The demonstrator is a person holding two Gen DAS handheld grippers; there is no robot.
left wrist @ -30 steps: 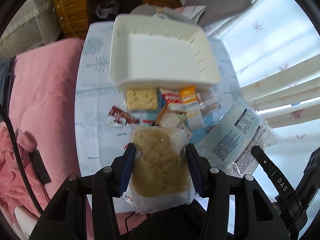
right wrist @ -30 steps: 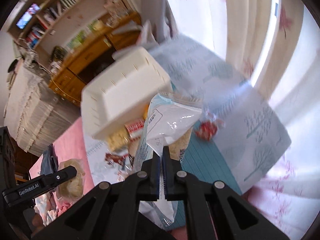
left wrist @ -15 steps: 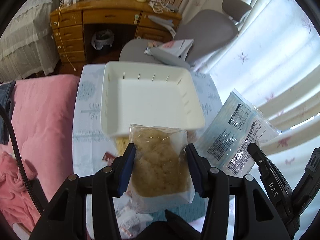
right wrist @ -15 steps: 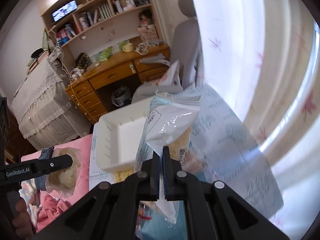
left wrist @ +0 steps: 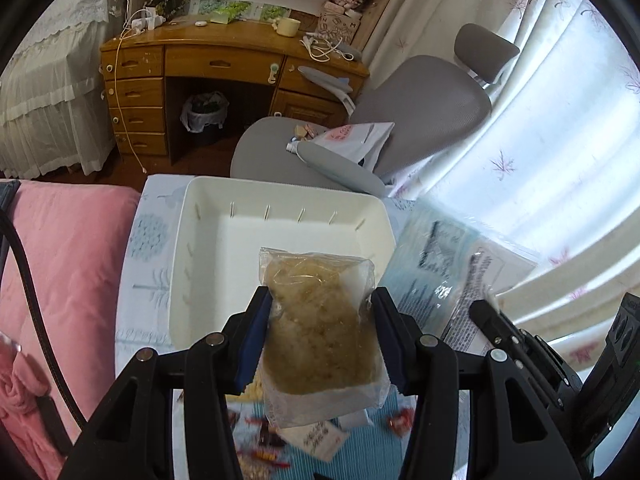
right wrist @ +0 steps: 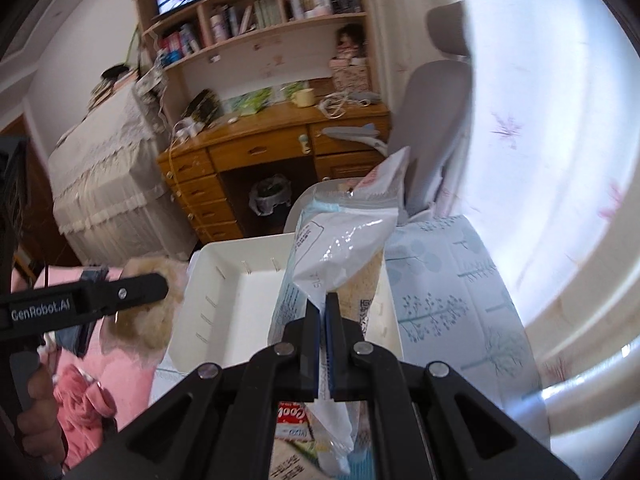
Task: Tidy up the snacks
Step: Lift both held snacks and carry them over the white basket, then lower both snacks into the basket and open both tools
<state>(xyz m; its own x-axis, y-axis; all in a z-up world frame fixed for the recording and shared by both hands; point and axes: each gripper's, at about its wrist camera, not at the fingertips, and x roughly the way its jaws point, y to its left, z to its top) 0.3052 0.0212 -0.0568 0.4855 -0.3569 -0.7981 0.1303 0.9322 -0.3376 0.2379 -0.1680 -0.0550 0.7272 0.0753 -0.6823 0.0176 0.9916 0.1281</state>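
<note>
My left gripper (left wrist: 320,308) is shut on a clear packet of brown crumbly snack (left wrist: 320,320) and holds it above the near edge of a white square bin (left wrist: 208,248). My right gripper (right wrist: 324,300) is shut on a large white and light-blue snack bag (right wrist: 340,236), held upright over the same bin (right wrist: 228,312). That bag also shows at the right of the left wrist view (left wrist: 452,268). The bin looks empty. Several small snack packs (left wrist: 320,436) lie on the table below the grippers.
The bin stands on a low table with a pale blue tree-print cloth (right wrist: 452,292). A pink blanket (left wrist: 68,264) lies to the left. A grey office chair (left wrist: 400,128) and a wooden desk (left wrist: 224,64) stand beyond. Curtains (left wrist: 560,160) hang at right.
Both grippers rose and tilted up with their packets. The bin now sits lower in view and the loose snacks have dropped mostly out of sight.
</note>
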